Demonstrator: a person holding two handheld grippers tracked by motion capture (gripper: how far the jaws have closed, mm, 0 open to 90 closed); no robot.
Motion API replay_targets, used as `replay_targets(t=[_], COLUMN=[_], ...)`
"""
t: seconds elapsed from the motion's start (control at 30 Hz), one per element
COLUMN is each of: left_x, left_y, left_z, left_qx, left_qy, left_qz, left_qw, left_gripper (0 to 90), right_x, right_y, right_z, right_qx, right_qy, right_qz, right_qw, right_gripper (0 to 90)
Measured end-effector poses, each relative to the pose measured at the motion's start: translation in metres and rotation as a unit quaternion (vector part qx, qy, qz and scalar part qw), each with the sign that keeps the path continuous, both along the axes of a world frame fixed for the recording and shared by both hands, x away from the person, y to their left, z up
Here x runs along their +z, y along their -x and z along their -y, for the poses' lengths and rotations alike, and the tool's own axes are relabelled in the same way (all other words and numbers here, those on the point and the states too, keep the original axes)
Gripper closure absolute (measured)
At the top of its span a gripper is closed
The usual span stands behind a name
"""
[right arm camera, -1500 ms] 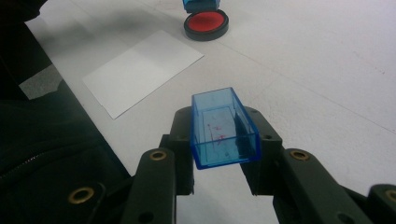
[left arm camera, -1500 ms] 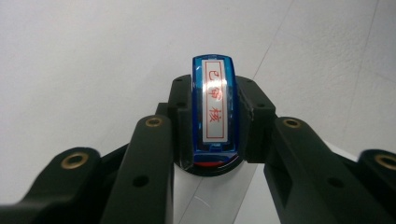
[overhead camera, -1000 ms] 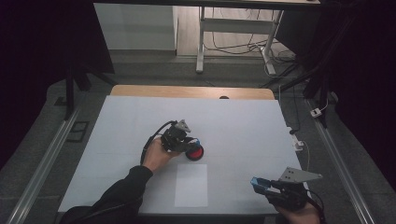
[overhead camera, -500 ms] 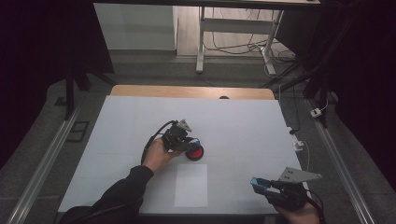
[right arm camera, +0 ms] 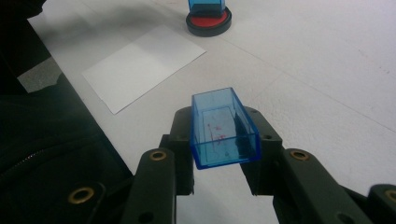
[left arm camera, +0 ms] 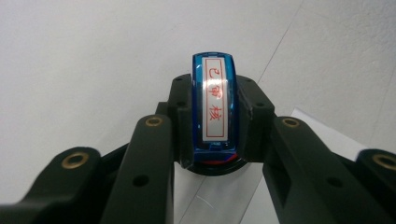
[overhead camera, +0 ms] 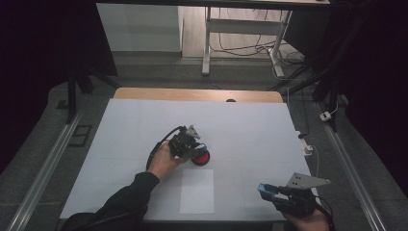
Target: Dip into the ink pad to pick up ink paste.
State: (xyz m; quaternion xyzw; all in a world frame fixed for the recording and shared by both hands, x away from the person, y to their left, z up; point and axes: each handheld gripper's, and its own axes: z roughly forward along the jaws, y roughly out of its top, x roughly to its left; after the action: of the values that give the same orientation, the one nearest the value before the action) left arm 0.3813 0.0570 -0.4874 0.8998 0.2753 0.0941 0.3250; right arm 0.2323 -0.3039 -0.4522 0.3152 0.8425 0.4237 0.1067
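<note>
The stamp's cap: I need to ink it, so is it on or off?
Off: the right gripper holds the empty blue cap, apart from the stamp on the red ink pad.

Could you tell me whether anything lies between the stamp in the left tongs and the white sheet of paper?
Nothing visible does. The left tongs hold the blue stamp on the red ink pad, and the white mat between the pad and the paper just beside it is bare.

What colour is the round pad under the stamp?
Red, with a black rim. The ink pad shows best in the right gripper view, beneath the blue stamp.
</note>
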Motion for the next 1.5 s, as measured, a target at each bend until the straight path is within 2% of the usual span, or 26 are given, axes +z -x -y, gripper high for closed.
replay_targets(t=[0.2, 0.27, 0.5, 0.63, 0.73, 0.93, 1.2, 1.33, 1.43, 1.5], left_x=[0.001, 0.001, -0.001, -0.003, -0.004, -0.001, 0.001, 0.011, 0.021, 0.025], left_y=[0.006, 0.007, -0.001, -0.007, -0.009, -0.008, -0.007, -0.004, 0.000, 0.002], left_z=[0.006, 0.007, -0.001, -0.007, -0.010, -0.006, -0.005, -0.007, -0.008, -0.008], left_qx=[0.001, 0.002, 0.003, 0.004, 0.005, -0.001, 0.005, 0.004, -0.002, -0.007], left_qy=[-0.023, -0.024, 0.006, 0.029, 0.041, 0.022, 0.022, 0.051, 0.053, 0.055], left_qz=[0.022, 0.023, -0.005, -0.028, -0.036, -0.027, -0.025, -0.011, 0.000, -0.003], left_qw=[0.9995, 0.9994, 1.0000, 0.9992, 0.9985, 0.9994, 0.9994, 0.9986, 0.9986, 0.9985], left_gripper=[71.2, 71.2, 71.1, 71.1, 71.0, 70.9, 70.6, 70.5, 70.5, 70.5], right_x=[0.000, 0.000, 0.000, 0.000, 0.000, 0.000, 0.000, 0.000, 0.000, 0.000], right_y=[0.000, 0.000, 0.000, 0.000, 0.000, 0.000, 0.000, 0.000, 0.000, 0.000], right_z=[0.000, 0.000, 0.000, 0.000, 0.001, 0.001, 0.002, 0.002, 0.002, 0.002], right_qx=[-0.001, -0.002, -0.003, -0.003, -0.004, -0.003, -0.004, -0.004, -0.004, -0.005], right_qy=[0.000, 0.000, -0.003, -0.004, -0.004, -0.005, -0.005, -0.008, -0.008, -0.009], right_qz=[0.000, 0.001, 0.001, 0.001, 0.001, 0.001, 0.001, 0.000, 0.000, 0.001], right_qw=[1.0000, 1.0000, 1.0000, 1.0000, 1.0000, 1.0000, 1.0000, 1.0000, 1.0000, 1.0000], right_gripper=[68.0, 68.0, 68.0, 68.0, 68.0, 68.0, 68.0, 68.0, 68.0, 68.0])
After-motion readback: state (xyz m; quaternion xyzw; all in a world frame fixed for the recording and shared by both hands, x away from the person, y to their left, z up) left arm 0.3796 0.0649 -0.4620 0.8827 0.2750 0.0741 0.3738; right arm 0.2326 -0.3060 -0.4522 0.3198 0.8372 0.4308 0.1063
